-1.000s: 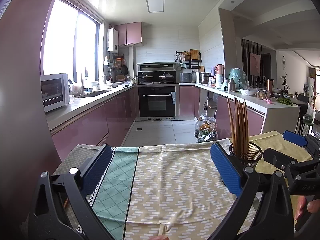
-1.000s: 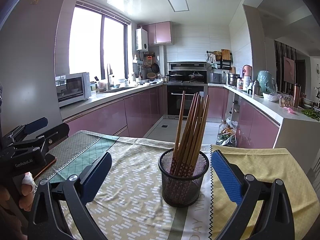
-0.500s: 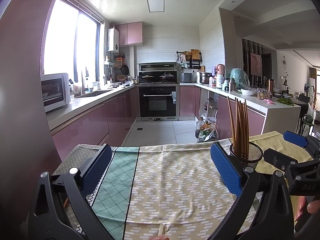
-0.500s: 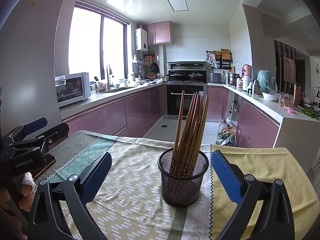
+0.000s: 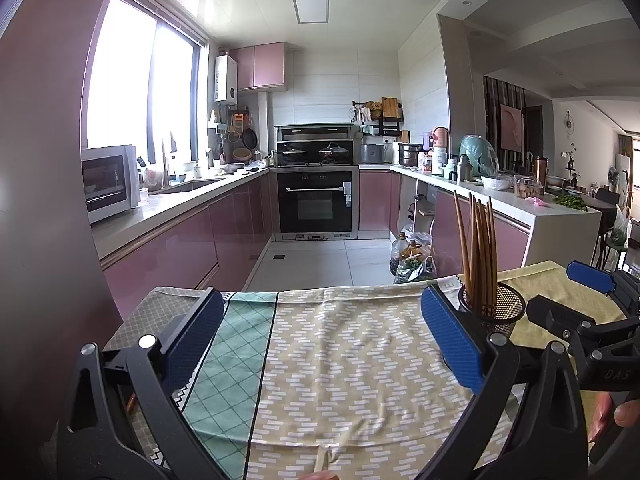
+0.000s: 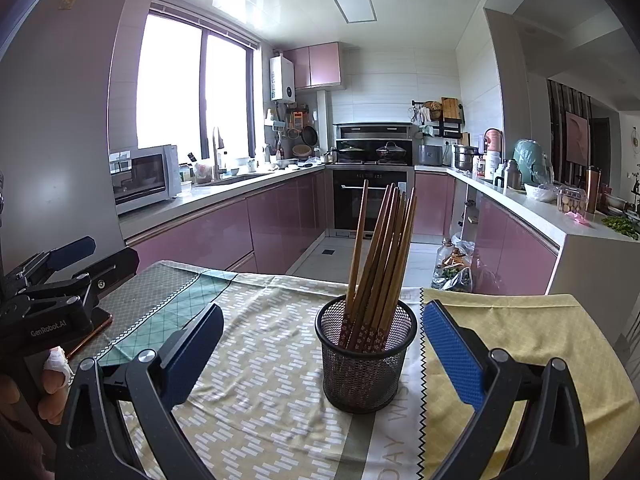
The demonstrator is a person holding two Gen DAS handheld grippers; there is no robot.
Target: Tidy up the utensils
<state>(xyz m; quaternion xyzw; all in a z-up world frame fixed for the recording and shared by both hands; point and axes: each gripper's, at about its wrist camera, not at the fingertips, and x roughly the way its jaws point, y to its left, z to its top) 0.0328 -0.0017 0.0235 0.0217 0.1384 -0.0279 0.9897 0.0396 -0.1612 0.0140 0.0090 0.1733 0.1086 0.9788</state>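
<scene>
Chopsticks (image 6: 378, 264) upright in mesh holder (image 6: 366, 364), microwave (image 6: 146, 178) behind

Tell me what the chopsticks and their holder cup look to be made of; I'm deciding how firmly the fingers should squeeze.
The chopsticks look like wood or bamboo: matte brown shafts, with a dark red floral-printed band near the lower ends. The holder cup looks like black metal wire mesh with a solid rim, since the chopsticks show through its wall; it could be coated. Both seem rigid.
</scene>
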